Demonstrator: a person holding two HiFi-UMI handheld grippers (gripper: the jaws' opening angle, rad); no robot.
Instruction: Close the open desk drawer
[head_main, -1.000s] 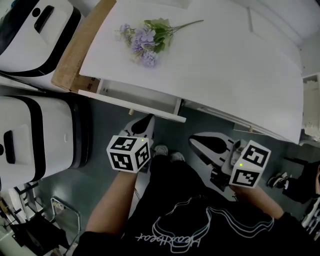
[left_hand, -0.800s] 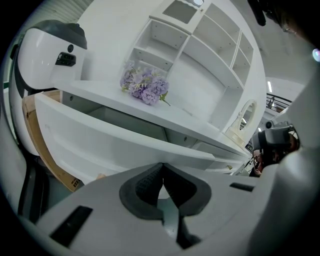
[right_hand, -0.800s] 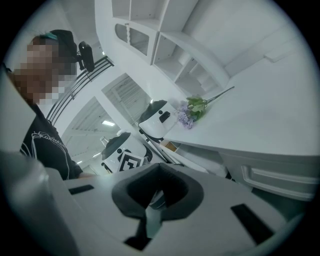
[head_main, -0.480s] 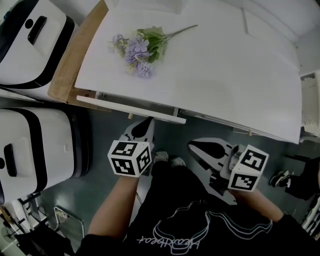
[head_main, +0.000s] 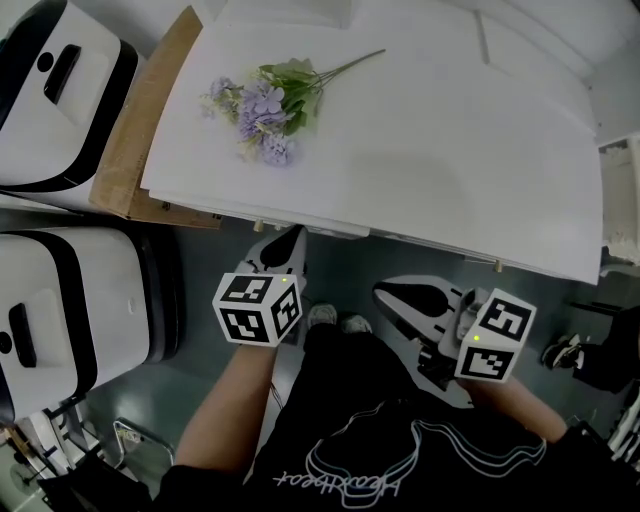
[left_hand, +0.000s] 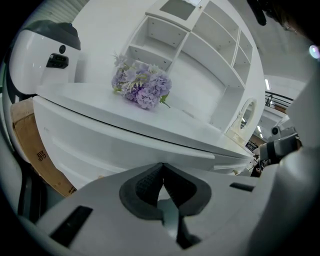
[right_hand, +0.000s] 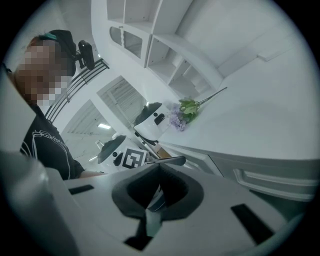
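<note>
drawer (head_main: 335, 231): now pushed in, middle of frame | left gripper (head_main: 292, 238): clenched, just beside it | right gripper (head_main: 388, 292): clenched, empty

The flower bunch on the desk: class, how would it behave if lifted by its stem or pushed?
The flower bunch is probably light, with small blooms on a thin stem. Lifted by that stem, the heads would likely droop. Pushed, it should slide across the smooth desk top rather than roll.
</note>
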